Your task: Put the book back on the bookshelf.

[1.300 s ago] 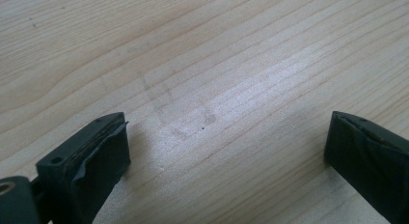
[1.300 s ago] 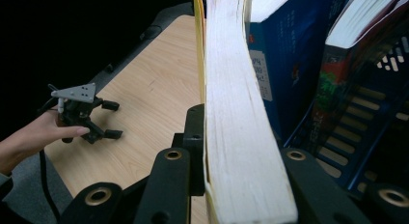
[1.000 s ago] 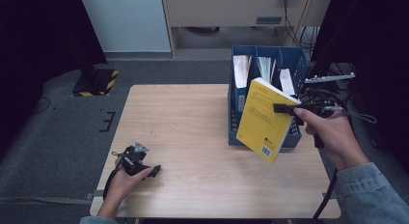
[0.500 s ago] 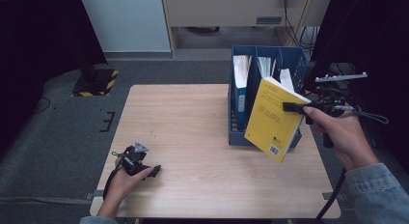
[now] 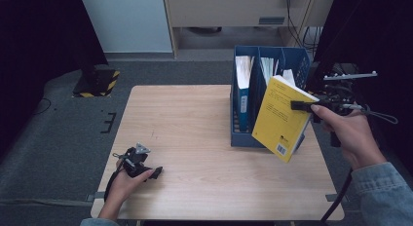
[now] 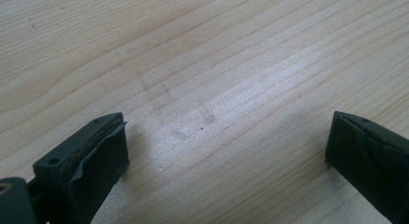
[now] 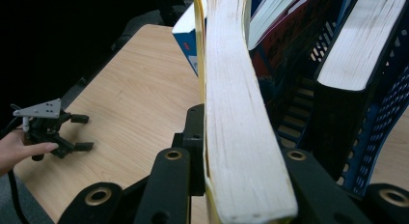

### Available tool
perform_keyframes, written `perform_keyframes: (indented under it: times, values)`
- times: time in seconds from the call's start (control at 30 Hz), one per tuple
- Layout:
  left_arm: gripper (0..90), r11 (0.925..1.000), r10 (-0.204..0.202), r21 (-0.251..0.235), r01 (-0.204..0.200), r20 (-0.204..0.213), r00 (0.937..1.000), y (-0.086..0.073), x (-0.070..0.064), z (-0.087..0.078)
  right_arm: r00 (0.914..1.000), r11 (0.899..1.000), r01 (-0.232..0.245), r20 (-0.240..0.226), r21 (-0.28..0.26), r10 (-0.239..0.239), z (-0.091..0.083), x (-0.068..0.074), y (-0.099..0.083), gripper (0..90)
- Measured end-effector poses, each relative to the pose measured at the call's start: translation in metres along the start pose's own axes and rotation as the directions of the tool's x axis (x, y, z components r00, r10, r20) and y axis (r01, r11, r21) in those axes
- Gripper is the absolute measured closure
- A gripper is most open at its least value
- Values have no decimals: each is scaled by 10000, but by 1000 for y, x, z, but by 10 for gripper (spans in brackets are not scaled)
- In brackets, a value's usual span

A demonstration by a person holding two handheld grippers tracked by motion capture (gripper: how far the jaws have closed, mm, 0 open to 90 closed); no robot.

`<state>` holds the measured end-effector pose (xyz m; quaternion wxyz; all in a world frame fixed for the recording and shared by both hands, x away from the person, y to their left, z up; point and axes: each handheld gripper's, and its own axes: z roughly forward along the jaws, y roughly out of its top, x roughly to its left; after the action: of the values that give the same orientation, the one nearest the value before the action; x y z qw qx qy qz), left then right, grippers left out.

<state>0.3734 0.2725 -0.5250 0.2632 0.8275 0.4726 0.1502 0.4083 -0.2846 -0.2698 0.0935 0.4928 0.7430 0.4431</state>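
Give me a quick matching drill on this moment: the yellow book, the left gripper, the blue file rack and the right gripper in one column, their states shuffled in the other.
Things:
1. yellow book
2. left gripper
3. blue file rack
4. right gripper

States:
A. stands at the table's right side with books in its slots
B. jaws apart, resting low on the bare wood
C. held tilted in the air in front of the rack
D. clamped on the book's page edge

Pairs: 1-C, 2-B, 3-A, 4-D
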Motion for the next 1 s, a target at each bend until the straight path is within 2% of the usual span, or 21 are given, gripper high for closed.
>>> perform_keyframes:
  times: [0.73,1.0]
  values:
    - [0,9999,-70,-78,70,9,10000,0,-1,0,9989,9998,-181,435,-118,186,2,-3,12,746]
    - [0,9999,-65,-91,65,12,10000,-1,-1,0,9988,9999,-111,482,-84,114,-7,-4,11,746]
